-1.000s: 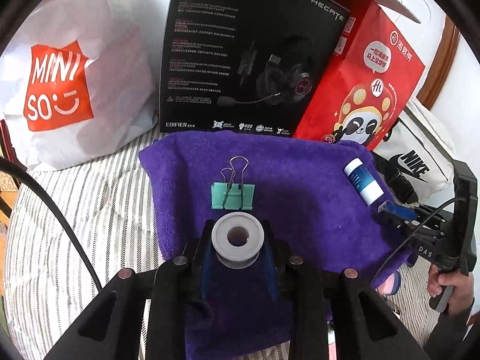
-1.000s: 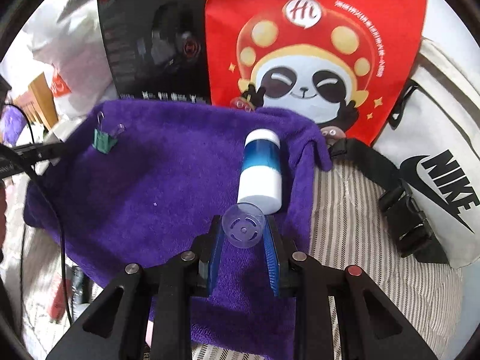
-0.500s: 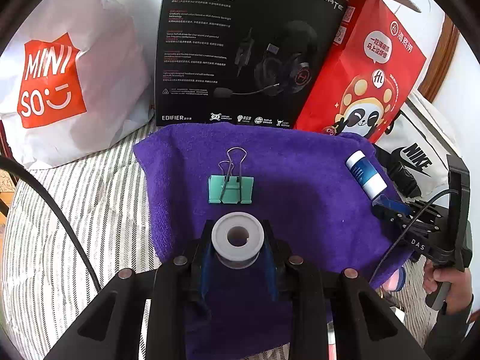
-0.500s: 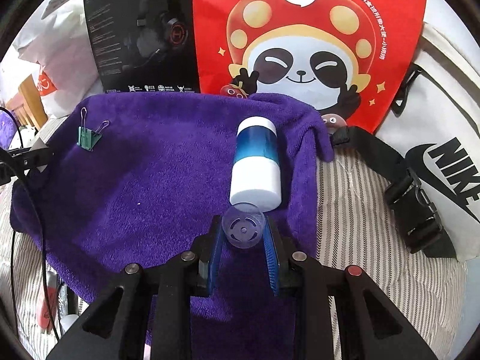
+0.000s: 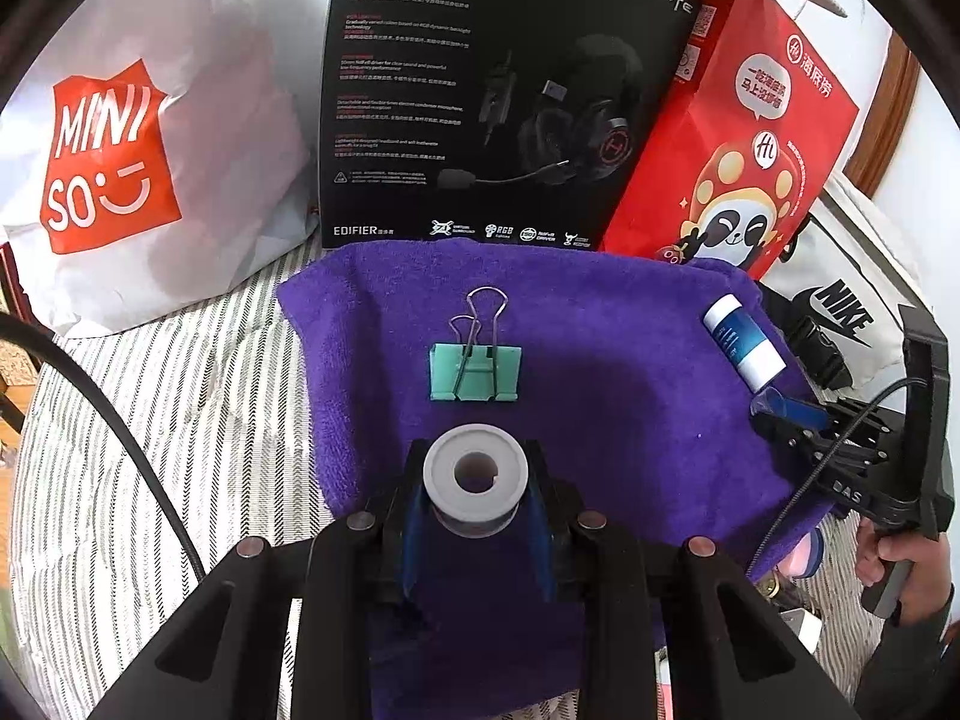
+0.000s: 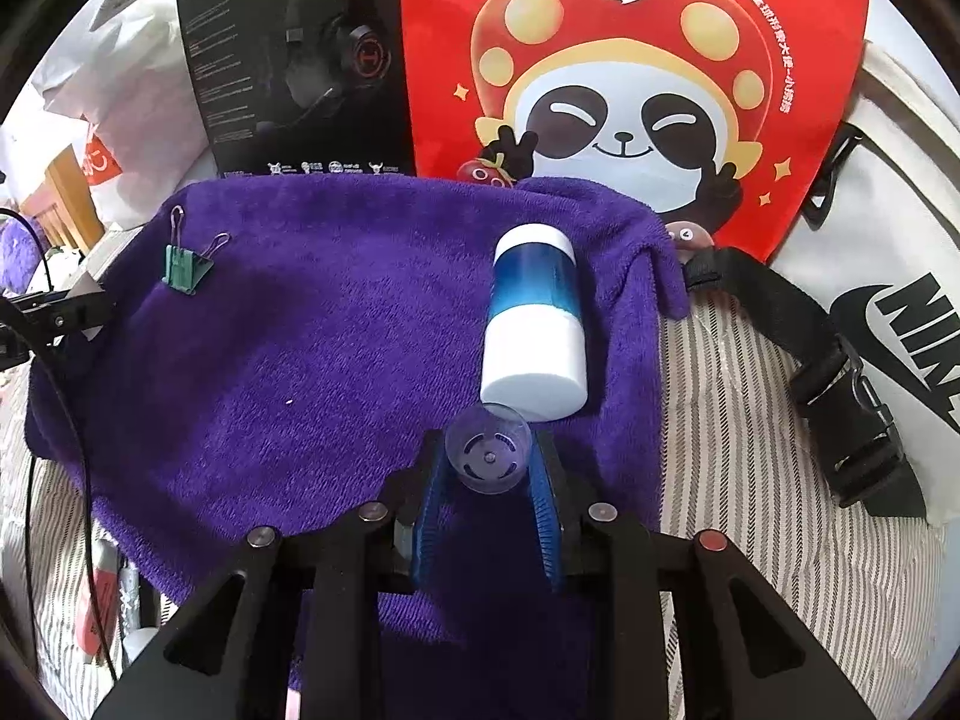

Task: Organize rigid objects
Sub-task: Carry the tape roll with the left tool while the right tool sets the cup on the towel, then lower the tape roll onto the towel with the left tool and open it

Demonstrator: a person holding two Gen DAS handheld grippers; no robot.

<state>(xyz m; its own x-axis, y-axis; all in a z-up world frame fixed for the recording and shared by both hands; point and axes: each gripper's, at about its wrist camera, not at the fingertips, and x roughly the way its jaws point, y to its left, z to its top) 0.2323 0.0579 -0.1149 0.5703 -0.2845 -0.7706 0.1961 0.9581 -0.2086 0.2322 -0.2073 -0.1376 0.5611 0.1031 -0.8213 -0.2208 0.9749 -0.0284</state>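
Over the last second both views have pulled back a little from the purple towel [image 5: 600, 360], the green binder clip [image 5: 474, 372] and the blue-and-white bottle [image 6: 534, 324] sitting further off than before — I judge both loads are yet to be placed. The left claw [image 5: 476, 498] is closed on a grey spool [image 5: 476, 474] just short of the clip, the right claw [image 6: 489, 468] closed on a clear cap [image 6: 488, 450] just short of the bottle. The towel's middle lies open between clip and bottle, its far edge hemmed by the headset box [image 5: 498, 96] and red bag [image 6: 630, 78] — its right edge drops to the striped bed [image 6: 750, 450].
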